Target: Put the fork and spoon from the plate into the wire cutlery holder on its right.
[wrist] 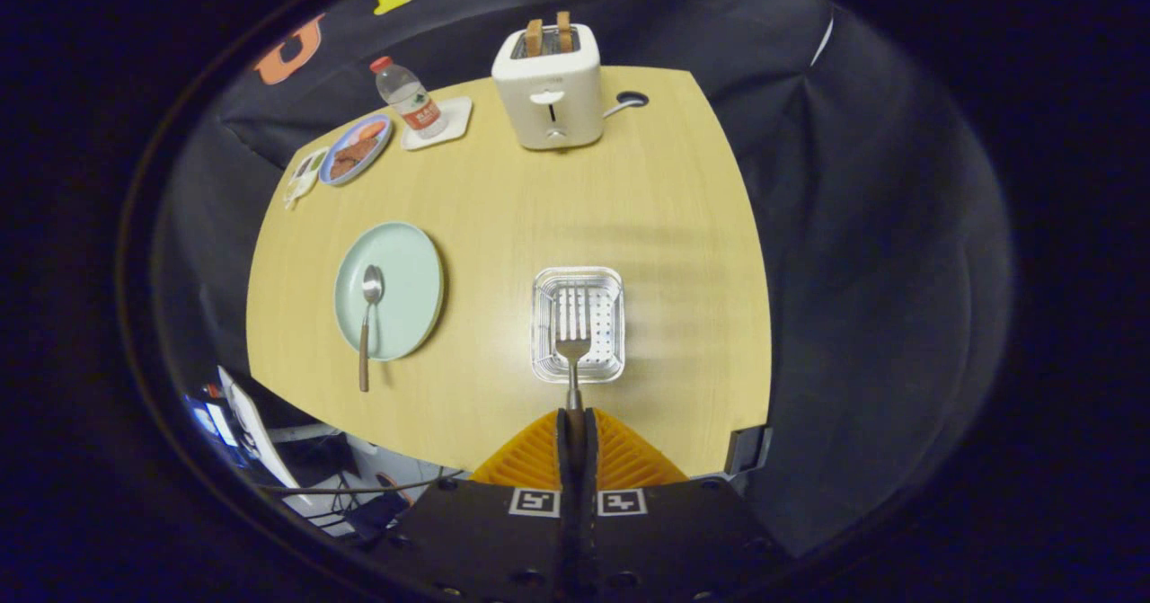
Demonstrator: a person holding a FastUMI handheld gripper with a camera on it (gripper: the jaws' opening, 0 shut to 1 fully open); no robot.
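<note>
Fingers [576, 423] clamp one fork [572, 348] over one wire holder [578, 324]; one spoon [367, 315] lies on the plate [409, 270].

A pale wooden tabletop [647, 226] carried everything. A mint plate [409, 270] lay toward its left, and a wire cutlery holder [578, 323] stood to the plate's right. At the far edge stood a white toaster [548, 91], with a cable hole [632, 99] beside it. Farther left were a white coaster [454, 122], a blue plate [355, 149] and a small white item [304, 174].
</note>
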